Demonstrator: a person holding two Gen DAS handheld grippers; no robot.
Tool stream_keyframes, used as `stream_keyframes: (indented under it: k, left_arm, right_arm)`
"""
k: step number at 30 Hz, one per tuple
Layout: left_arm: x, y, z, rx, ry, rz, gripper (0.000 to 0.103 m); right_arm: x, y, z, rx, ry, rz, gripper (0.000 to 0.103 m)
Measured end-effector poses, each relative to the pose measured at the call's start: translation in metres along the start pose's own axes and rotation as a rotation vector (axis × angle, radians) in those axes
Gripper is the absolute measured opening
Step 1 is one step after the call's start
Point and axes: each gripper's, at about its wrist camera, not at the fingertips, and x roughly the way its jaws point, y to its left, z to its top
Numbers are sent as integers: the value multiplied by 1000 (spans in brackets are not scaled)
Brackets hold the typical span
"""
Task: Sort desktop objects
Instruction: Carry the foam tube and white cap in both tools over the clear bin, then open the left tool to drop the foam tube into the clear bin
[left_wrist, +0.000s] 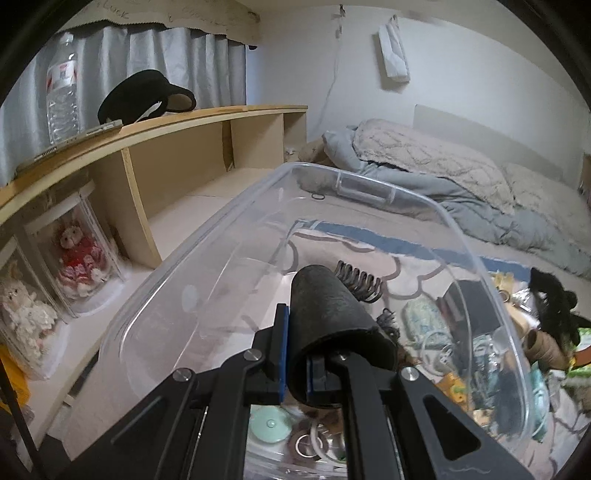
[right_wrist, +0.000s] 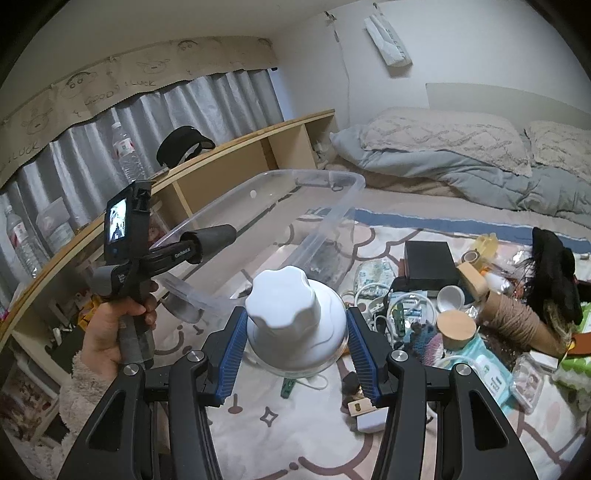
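Note:
My left gripper (left_wrist: 295, 350) is shut on the wall of a black foam tube (left_wrist: 328, 306), one finger inside it and one outside. It holds the tube over the clear plastic bin (left_wrist: 369, 184). In the bin lie a dark claw clip (left_wrist: 360, 282), tape rolls (left_wrist: 306, 441) and a mint round piece (left_wrist: 269, 424). In the right wrist view a hand carries the left gripper (right_wrist: 184, 251) with the tube (right_wrist: 212, 236) at the bin's (right_wrist: 332, 177) near side. My right gripper (right_wrist: 297, 347) is shut on a glass jar with a white scalloped lid (right_wrist: 282, 295), held above the patterned blanket.
Clutter covers the blanket to the right: a black box (right_wrist: 428, 262), a twine spool (right_wrist: 517, 325), a wooden-lidded jar (right_wrist: 456, 326), cables and packets. A wooden shelf (right_wrist: 258, 136) with a water bottle (left_wrist: 62, 88) and a black cap runs along the left. Bedding lies behind.

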Motion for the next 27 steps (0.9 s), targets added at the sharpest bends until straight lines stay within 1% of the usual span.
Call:
stream_keyframes:
  k: [3,5,6,9,11,12,13,14,15,16,18,23,27]
  left_arm:
    - [0,2,1,-6,1,2,8]
    - [1,2,1,-10,-2,20,11]
    - [1,2,1,-6,-2,27,11]
    - [2,0,1,13,-3,48,16]
    - [2,-2,0,24,-12,59,17]
    - [0,0,1,13,-18,53,20]
    - [-2,2,2,-2,-25,49,29]
    - [-4,4,2,-12,-33,49,35]
    - [-7,7,3,-24,-49,58,47]
    - [-9,10,4,-32,-59,68,52]
    - [-13,15,4,-44,-69,80,52]
    - [-15,22,2,-78,-71,65,52]
    - [-18,23,1,-86,-76,53,52]
  right_arm:
    - [2,-1,-1,9,8,3,54]
    - [3,-1,-2,9,11,3,54]
    - [3,0,-2,8,12,3,54]
    - [3,1,-2,7,15,2,54]
    - [3,2,-2,8,15,1,54]
    - [3,2,-2,7,15,2,54]
    - [3,2,-2,7,16,2,54]
    - [3,2,-2,7,16,2,54]
    - [4,2,-2,6,18,2,54]
    - [5,3,-2,5,19,4,54]
    - [6,5,0,5,20,9,54]
    - [14,12,7,-7,27,29,54]
    - [24,22,22,-37,28,45,54]
